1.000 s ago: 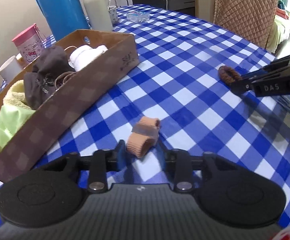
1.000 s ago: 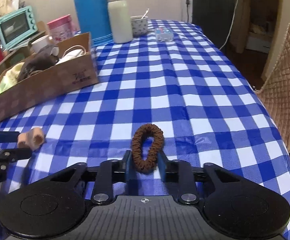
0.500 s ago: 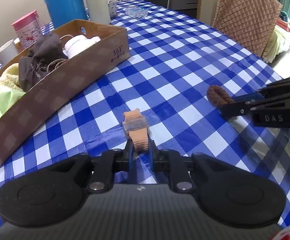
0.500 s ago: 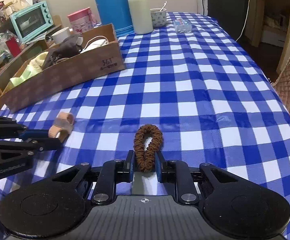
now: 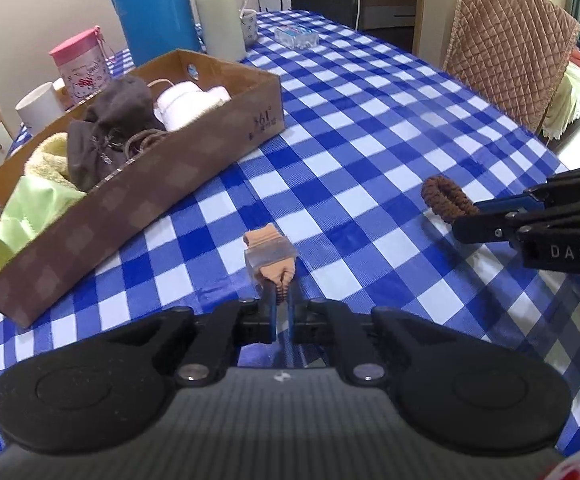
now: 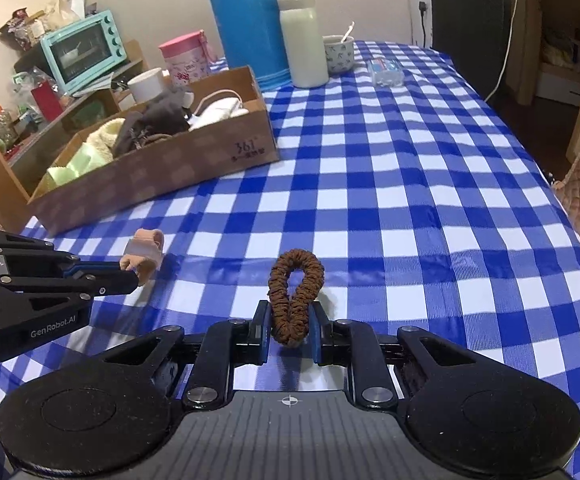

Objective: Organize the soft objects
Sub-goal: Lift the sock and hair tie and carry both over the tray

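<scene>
Checkered tablecloth (image 5: 370, 128) lying underneath; left gripper (image 5: 281, 300) clamping beige sock (image 5: 270, 252), right gripper (image 6: 290, 330) clamping brown scrunchie (image 6: 296, 288).

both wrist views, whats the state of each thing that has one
left gripper: shut on the tan sleeve
tan sleeve: squashed at its near end, seems lifted off the table
right gripper: shut on the brown hair tie
brown hair tie: pinched into a loop, held up
cardboard box: open top, holding soft things
white flask: upright, lid on
cup: upright, spoon in it
</scene>
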`<control>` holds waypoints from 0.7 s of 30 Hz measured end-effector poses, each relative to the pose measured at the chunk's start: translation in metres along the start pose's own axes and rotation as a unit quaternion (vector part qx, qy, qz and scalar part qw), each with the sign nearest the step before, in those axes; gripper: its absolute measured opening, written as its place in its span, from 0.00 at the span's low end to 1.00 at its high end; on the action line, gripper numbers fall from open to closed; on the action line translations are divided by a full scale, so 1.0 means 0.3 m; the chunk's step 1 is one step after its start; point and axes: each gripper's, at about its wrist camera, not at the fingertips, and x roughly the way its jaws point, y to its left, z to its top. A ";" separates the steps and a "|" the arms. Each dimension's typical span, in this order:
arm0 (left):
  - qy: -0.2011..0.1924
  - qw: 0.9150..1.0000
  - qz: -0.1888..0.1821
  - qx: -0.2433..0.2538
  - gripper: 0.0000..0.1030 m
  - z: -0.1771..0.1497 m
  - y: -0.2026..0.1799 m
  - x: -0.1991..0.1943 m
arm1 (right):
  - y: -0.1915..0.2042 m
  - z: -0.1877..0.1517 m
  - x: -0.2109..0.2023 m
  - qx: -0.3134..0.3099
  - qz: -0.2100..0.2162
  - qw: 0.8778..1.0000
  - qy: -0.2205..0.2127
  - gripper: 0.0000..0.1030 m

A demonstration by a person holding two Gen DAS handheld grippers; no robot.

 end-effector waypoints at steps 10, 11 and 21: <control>-0.036 0.999 0.027 -0.020 0.06 0.026 0.074 -0.104 | 0.058 0.058 -0.032 -0.020 0.014 0.999 -0.027 0.19; -0.040 0.998 0.030 -0.022 0.06 0.029 0.084 -0.115 | 0.067 0.065 -0.032 -0.023 0.017 0.999 -0.029 0.19; -0.082 0.993 0.078 -0.038 0.06 0.068 0.236 -0.209 | 0.181 0.195 0.025 -0.054 0.057 0.995 -0.054 0.19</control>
